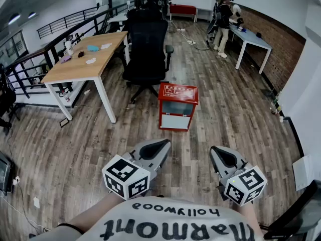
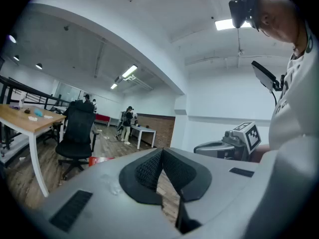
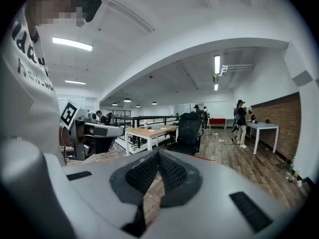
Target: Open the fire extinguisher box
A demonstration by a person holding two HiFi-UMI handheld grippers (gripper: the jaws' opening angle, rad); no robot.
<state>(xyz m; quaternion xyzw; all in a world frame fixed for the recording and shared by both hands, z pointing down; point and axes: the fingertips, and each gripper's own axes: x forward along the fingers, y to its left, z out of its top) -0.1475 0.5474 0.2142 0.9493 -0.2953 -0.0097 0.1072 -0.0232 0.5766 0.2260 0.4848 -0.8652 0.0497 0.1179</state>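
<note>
Starting at my left: the wooden desk [image 1: 88, 59] and black office chair [image 1: 148, 49] stand farther back in the room, clear of the job. Left gripper [image 1: 161, 148] is held low in front of me, roughly level, jaws pressed together with nothing between them. Its own view confirms that, pads meeting at the tip.

Ahead, slightly right of that gripper and well apart from both, the fire extinguisher box [image 1: 178, 107] sits on the floor just beyond the chair's base. It's red and stands upright, so I'd call its long axis vertical. The printed lid faces up and the windowed front faces me, maybe angled a touch. Lid down, front closed: nothing opened yet, so the approach and the opening are all left to do.

Right gripper [image 1: 219, 153] tips slightly downward, jaws likewise closed on nothing.
</note>
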